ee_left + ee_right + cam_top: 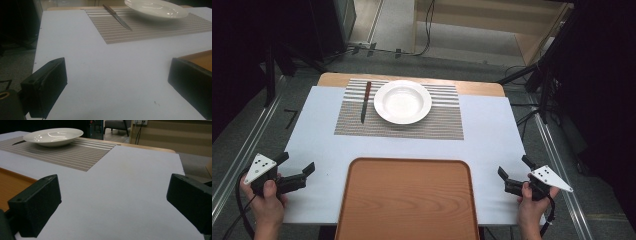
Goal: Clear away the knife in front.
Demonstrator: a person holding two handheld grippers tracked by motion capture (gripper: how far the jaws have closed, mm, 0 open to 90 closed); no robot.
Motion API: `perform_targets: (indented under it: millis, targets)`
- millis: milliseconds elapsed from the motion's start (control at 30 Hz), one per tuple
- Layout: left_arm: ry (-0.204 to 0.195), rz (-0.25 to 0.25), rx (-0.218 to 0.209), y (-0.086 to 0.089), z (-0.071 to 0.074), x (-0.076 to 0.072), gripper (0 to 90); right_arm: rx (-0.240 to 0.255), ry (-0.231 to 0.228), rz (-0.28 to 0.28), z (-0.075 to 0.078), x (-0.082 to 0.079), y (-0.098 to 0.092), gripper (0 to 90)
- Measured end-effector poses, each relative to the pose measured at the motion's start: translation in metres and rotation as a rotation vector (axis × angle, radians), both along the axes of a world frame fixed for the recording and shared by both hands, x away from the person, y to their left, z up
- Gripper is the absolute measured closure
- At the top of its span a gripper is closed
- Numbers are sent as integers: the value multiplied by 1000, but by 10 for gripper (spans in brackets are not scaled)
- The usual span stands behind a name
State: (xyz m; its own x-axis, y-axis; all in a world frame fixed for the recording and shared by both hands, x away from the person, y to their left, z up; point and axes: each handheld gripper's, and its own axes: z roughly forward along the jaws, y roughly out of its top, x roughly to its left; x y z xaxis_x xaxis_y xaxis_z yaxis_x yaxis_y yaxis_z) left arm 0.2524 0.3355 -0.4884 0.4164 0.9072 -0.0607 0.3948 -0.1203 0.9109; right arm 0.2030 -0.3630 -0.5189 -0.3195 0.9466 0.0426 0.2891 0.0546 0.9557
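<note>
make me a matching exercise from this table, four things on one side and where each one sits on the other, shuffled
Things:
1. knife
2. white plate
3. wooden tray
4. left tongs

Places:
A. near edge of the table, in the middle
B. centre of the striped placemat
C. near left corner of the table, jaws apart
D. on the placemat, left of the plate

Pairs: 1-D, 2-B, 3-A, 4-C

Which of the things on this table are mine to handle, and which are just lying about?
Job:
left gripper, open
right gripper, open
wooden tray, nearest both
plate
knife

Lying about:
striped placemat
floor cables
</note>
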Motion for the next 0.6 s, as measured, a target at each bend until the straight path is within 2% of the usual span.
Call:
perform_targets:
  millis: [100,200,300,367,400,600]
  targets:
    - [5,-6,13,-1,2,1,13,-3,1,-1,0,0,0,0]
    - [0,-3,-3,-3,6,0,14,-9,-2,2,0,0,1,0]
    - [-21,19,43,-11,14,0,17,-11,-3,3,0,0,1,0]
    - [-37,19,84,-19,21,0,56,-11,-4,3,0,0,2,0]
    - [-38,14,90,-22,24,0,74,-9,-2,3,0,0,2,0]
    - [-24,-14,58,-39,40,11,74,-11,-5,6,0,0,2,0]
